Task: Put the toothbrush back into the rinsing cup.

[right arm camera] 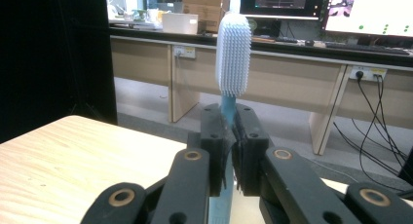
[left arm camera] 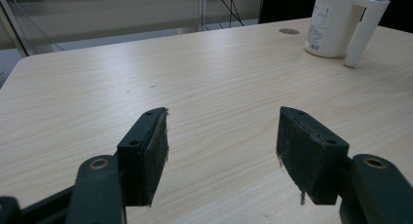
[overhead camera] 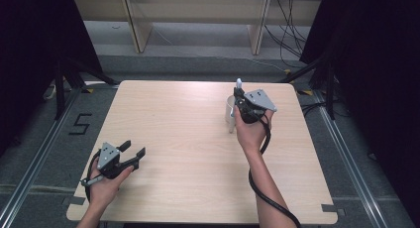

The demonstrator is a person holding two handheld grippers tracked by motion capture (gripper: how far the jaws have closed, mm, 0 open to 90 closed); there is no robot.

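Observation:
A white cup (overhead camera: 230, 110) with a handle stands on the wooden table (overhead camera: 188, 139) at the right back; the left gripper view has the cup (left arm camera: 331, 24) at its top right. My right gripper (overhead camera: 241, 100) hovers right over it, shut on a blue toothbrush (right arm camera: 232, 63) whose white bristle head (overhead camera: 238, 82) points up. In the right gripper view the jaws clamp the blue handle between them. My left gripper (overhead camera: 132, 152) rests near the table's front left corner, open, nothing between its pads (left arm camera: 151, 156).
Desk legs and cables (overhead camera: 292, 34) stand beyond the table's far edge. Black stands (overhead camera: 64, 79) flank the table on both sides. A floor mark "5" (overhead camera: 80, 124) lies to the left. The middle of the table is bare wood.

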